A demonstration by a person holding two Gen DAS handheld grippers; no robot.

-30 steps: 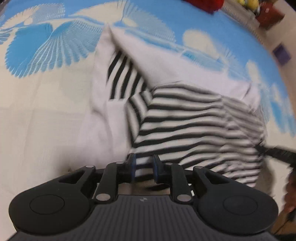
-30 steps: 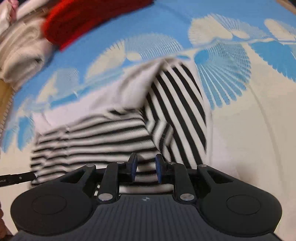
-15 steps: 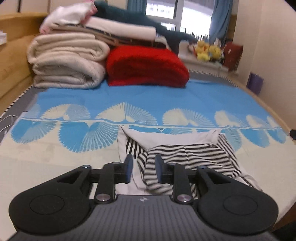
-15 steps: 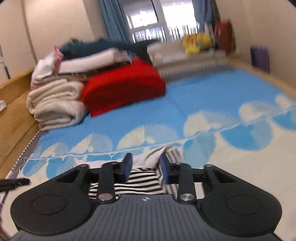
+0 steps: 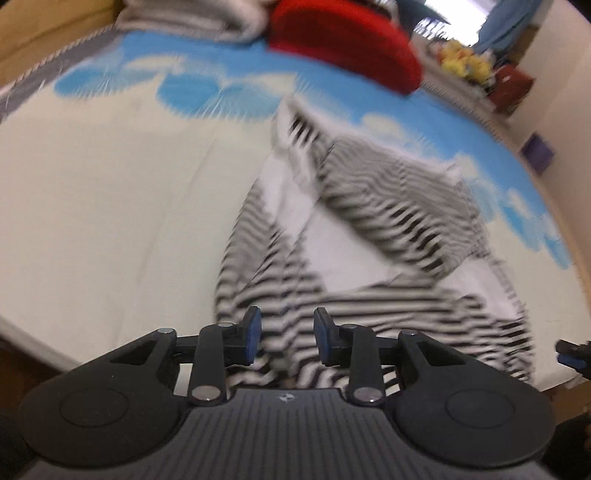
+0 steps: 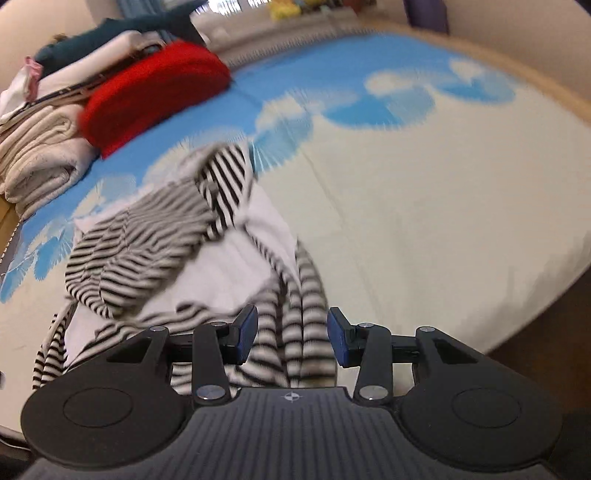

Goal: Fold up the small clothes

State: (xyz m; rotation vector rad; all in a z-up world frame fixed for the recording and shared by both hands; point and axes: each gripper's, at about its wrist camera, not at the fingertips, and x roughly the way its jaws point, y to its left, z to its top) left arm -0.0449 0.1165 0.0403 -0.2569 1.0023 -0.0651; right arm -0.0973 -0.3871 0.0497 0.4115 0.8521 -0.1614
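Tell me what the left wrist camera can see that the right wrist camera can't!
Only the left view shows the other gripper's tip at its right edge. Only the right view shows the dark teal plush topping the pile of folded cream blankets. Both show the black-and-white striped garment on the blue-and-cream bedsheet, and the red folded blanket.

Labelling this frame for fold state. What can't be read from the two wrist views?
- Black-and-white striped garment: motion blur in the left wrist view smears its folds, so layers cannot be counted.
- Its near hem: hidden behind the left gripper and right gripper bodies.
- Yellow soft toys: too small and blurred to identify.
- Stack of cream folded blankets: cut off by the right wrist view's left edge.
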